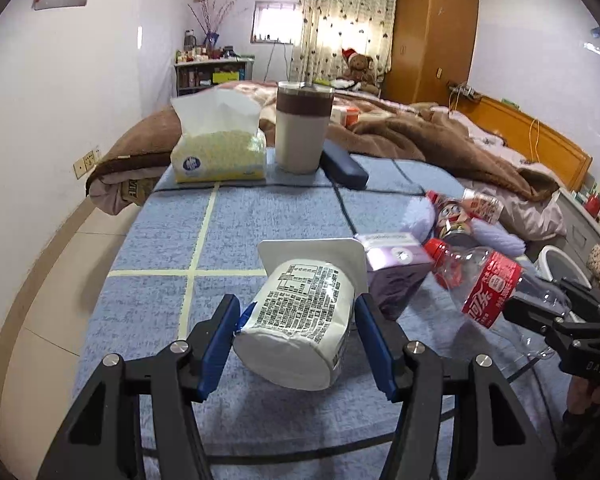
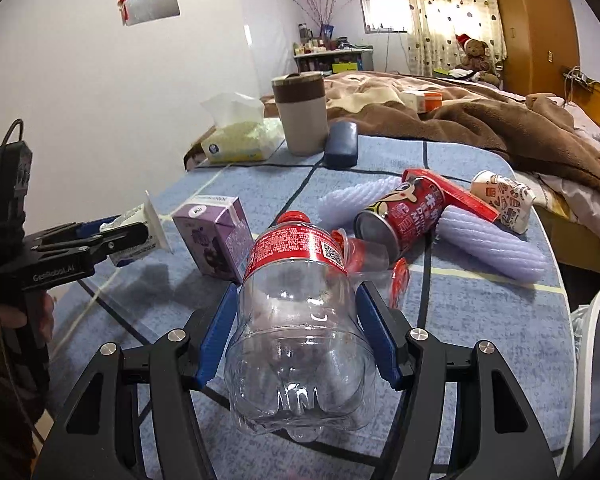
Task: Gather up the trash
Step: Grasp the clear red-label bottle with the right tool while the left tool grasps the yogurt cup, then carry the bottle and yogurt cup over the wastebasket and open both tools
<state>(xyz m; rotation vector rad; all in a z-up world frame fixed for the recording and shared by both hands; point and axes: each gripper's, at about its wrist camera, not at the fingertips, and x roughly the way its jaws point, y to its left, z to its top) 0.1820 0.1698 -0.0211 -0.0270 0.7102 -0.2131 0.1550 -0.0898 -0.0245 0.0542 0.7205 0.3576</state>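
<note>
My left gripper (image 1: 296, 312) is shut on a white yogurt cup (image 1: 300, 320) with printed text, held on its side above the blue table mat; it also shows in the right wrist view (image 2: 136, 232). My right gripper (image 2: 296, 300) is shut on an empty clear plastic bottle (image 2: 300, 320) with a red label and red cap, also in the left wrist view (image 1: 487, 284). On the mat lie a purple drink carton (image 2: 216, 236), a red can (image 2: 399, 212), purple foam sleeves (image 2: 495, 244) and a paper cup (image 2: 503, 196).
At the table's far end stand a tissue pack (image 1: 220, 152), a brown-banded tumbler (image 1: 301, 128) and a dark blue case (image 1: 343, 164). A bed with brown blankets (image 1: 439, 132) lies beyond. A white bin rim (image 1: 559, 264) sits at the right of the table.
</note>
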